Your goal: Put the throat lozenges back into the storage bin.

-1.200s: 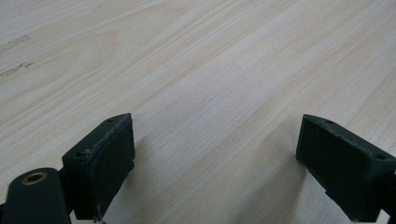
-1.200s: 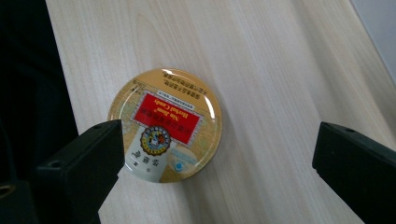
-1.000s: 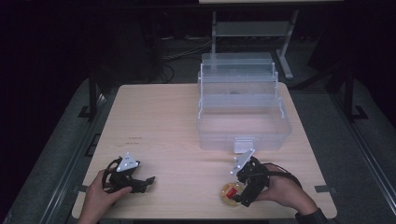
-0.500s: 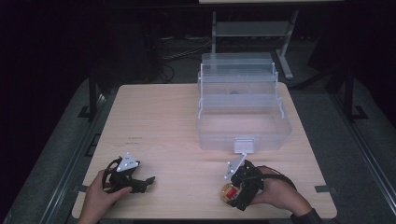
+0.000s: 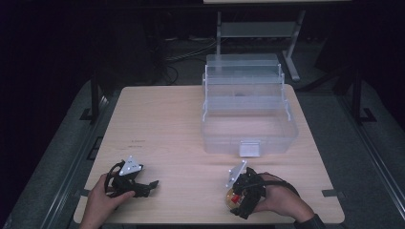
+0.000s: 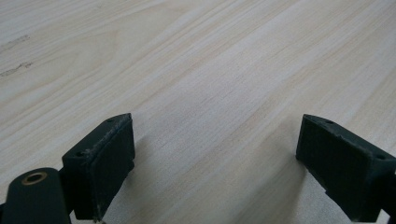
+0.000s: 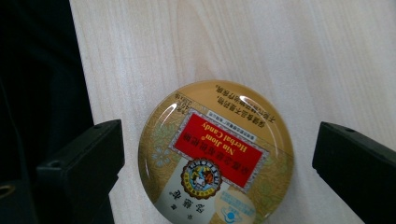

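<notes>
A round gold candy tin (image 7: 215, 154) with a red label lies flat near the table's front edge, also seen in the high view as the candy tin (image 5: 232, 196). My right gripper (image 7: 217, 163) is open, its jaws standing on either side of the tin without touching it; from above, the right gripper (image 5: 243, 193) hangs over the tin in a person's hand. My left gripper (image 6: 215, 168) is open over bare wood with nothing between its jaws. In the high view the left gripper (image 5: 145, 187) rests at the front left.
A clear plastic tiered box (image 5: 248, 114) with a front latch stands open at the back right of the wooden table (image 5: 162, 124). The table's front edge runs just beside the tin, with dark floor beyond.
My right gripper has shifted left and forward over the candy tin and turned somewhat. The left gripper has stayed put.
</notes>
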`<control>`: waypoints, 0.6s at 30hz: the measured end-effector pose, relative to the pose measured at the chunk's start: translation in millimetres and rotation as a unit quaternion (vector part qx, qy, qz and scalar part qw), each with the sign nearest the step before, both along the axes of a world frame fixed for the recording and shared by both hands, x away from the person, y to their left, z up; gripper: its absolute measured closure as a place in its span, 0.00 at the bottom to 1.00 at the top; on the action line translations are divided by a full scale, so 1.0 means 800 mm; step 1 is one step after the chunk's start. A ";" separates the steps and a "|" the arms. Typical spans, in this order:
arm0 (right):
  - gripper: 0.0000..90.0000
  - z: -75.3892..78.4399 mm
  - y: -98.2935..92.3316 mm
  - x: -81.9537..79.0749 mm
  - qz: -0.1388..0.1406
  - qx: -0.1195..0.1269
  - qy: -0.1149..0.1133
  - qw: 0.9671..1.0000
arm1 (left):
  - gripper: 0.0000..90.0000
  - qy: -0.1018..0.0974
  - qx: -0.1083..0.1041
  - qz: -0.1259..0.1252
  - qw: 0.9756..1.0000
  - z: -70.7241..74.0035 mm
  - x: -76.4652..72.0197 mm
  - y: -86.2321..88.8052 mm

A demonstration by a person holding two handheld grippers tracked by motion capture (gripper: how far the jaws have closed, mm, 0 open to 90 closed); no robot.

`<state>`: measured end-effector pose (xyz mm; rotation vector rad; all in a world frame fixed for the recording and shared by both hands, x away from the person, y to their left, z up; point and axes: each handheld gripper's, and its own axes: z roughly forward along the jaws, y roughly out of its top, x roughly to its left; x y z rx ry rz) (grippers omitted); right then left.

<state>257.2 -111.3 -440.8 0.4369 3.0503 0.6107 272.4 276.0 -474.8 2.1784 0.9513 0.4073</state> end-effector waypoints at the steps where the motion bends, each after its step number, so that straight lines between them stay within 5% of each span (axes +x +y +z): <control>1: 0.02 -0.002 0.001 -0.001 0.000 -0.003 0.000 1.000 | 0.12 0.000 0.000 0.000 1.000 0.000 0.000 0.000; 18: 0.05 -0.010 0.007 -0.002 0.008 -0.024 -0.008 1.000 | 0.12 0.000 0.000 0.000 1.000 0.000 0.000 0.000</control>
